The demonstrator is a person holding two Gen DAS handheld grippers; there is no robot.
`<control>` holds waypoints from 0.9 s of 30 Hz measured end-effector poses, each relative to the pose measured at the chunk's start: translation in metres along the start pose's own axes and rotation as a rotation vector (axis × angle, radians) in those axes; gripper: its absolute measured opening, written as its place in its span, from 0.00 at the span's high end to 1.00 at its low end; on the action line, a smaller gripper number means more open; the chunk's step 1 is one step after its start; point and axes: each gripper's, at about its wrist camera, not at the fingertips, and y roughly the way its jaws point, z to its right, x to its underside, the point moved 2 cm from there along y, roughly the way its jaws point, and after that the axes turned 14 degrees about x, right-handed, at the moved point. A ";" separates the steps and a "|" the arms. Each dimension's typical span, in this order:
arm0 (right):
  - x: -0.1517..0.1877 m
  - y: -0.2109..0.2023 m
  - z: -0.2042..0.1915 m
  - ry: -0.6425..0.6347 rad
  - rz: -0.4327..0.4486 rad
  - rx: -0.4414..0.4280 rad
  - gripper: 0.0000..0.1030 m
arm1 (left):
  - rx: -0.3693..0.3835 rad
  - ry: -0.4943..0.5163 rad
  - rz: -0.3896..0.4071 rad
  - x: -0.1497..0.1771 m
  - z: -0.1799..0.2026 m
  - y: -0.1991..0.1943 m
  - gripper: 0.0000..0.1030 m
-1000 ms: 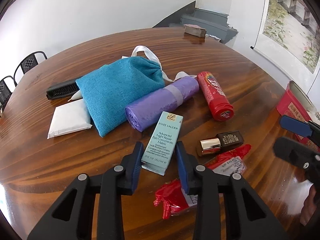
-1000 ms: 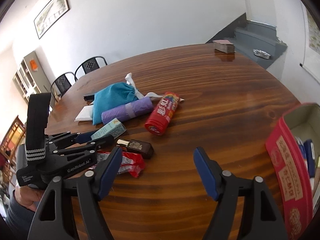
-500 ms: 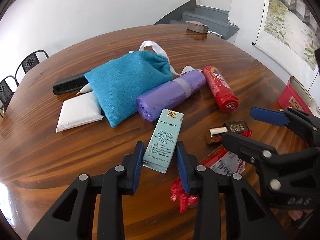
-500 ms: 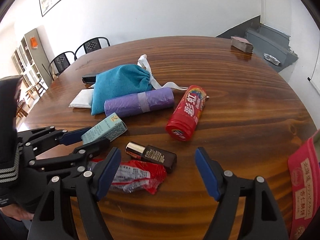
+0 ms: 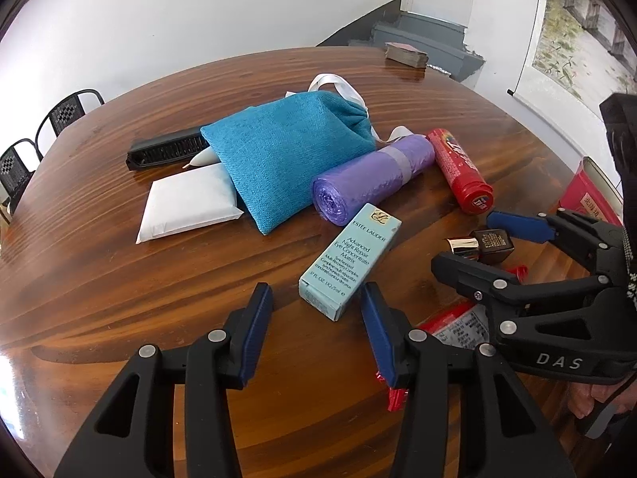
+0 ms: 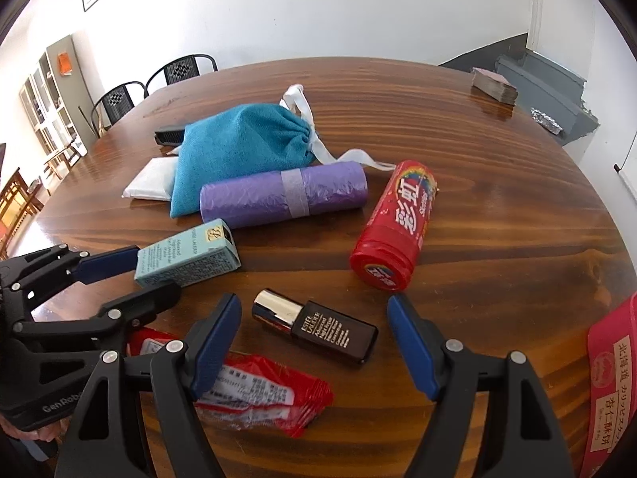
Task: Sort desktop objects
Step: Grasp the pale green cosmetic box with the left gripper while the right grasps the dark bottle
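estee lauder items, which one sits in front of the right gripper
The dark brown bottle with the gold cap; the pale green carton lies by the left gripper instead.

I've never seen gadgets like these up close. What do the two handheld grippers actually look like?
Both are black plastic clamps with silver rivets. Each finger ends in a long blue pad. The left gripper carries "GenRobot" lettering on its body, the right gripper shows "DAS". A black strap with white stitching runs over the right one.

One blue pouch (image 5: 286, 159), one purple bag roll (image 5: 370, 177), one red tube (image 5: 460, 171), one pale box (image 5: 350, 259), one dark bottle (image 6: 318, 324), one red wrapper (image 6: 258, 390), one white packet (image 5: 187, 205), one black comb (image 5: 167, 153), two chairs (image 6: 151, 83).
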 end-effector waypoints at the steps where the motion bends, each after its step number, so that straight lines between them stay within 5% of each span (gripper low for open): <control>1: 0.001 -0.001 0.000 -0.010 0.004 0.007 0.38 | -0.002 0.005 0.002 0.000 0.000 -0.001 0.51; 13: 0.017 -0.013 0.021 0.037 0.005 -0.061 0.39 | -0.002 0.095 0.002 -0.010 0.013 0.008 0.51; 22: 0.018 -0.023 0.032 0.096 0.029 -0.112 0.39 | 0.019 0.073 0.001 -0.019 0.016 0.019 0.52; 27: 0.017 -0.027 0.036 0.117 0.048 -0.122 0.39 | 0.030 0.079 0.009 -0.013 0.028 0.015 0.71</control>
